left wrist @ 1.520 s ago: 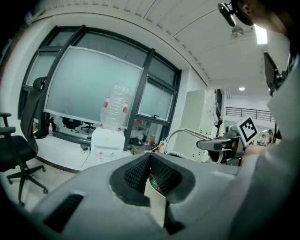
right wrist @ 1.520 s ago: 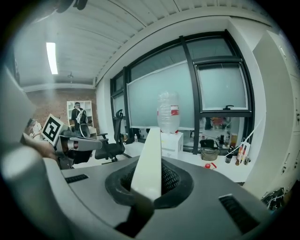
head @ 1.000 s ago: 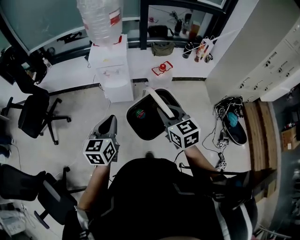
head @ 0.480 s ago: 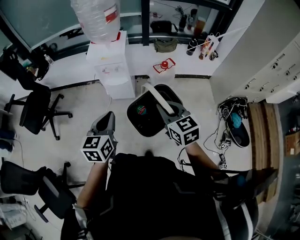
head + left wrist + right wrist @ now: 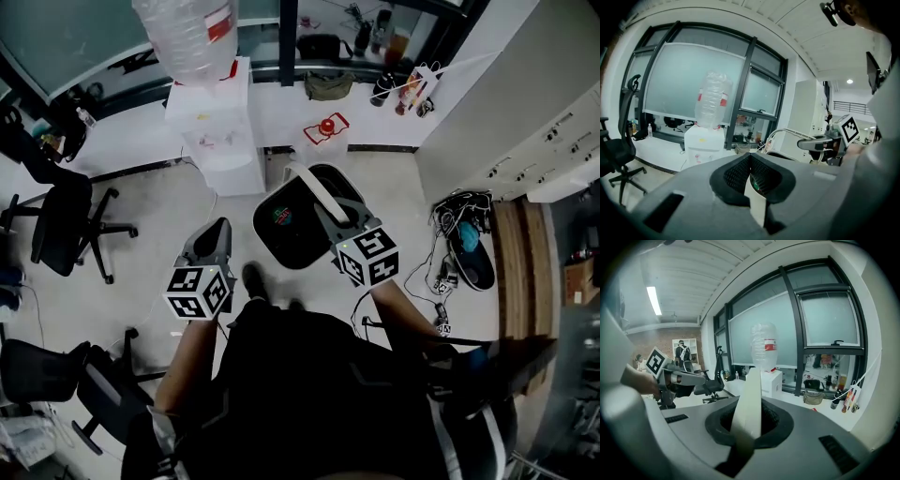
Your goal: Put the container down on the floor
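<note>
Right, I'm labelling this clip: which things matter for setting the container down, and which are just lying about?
Job: container, white handle, right gripper with jaws shut on that handle, floor.
Lying about: water dispenser, office chair, olive bag.

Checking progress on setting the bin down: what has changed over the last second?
A shoe has stepped forward into view beside the left gripper. Nothing was taken or let go: the container still hangs by its handle from the shut right gripper, and the left gripper stays alongside.
</note>
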`<state>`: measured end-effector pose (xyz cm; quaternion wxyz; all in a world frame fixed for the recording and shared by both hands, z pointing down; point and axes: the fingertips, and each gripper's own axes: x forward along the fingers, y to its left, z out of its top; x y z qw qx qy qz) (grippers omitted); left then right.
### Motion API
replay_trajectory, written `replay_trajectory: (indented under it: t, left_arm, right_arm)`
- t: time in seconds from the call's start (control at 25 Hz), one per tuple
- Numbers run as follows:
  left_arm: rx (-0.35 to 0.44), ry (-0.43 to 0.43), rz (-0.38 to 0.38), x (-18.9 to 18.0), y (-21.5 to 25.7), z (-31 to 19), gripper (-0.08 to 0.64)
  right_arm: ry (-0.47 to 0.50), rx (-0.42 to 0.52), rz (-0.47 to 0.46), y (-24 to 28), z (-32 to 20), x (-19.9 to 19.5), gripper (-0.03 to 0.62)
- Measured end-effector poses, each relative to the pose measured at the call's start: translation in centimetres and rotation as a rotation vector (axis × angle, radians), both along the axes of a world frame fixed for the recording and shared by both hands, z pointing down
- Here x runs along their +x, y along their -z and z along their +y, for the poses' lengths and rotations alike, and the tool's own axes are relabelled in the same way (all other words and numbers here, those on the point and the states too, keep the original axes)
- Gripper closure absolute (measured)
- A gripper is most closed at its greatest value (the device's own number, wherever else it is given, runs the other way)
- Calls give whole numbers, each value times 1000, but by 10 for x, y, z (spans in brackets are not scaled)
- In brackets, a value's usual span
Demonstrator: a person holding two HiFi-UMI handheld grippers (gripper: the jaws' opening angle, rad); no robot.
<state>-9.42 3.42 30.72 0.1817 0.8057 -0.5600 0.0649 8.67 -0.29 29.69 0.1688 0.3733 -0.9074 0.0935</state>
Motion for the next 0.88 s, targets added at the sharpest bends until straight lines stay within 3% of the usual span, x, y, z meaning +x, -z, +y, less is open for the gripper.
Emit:
replay_trajectory:
  t: [0.52,0.88]
  left_arm:
    - [-50,-46,36,-39,-25,-86,552]
    - [-109,-120,50,-46,-50,-135,552]
  right_arm:
    - [-6,-18,39,-23,-71,-46,572]
    - [-33,-48,57,-50,-113,-65,572]
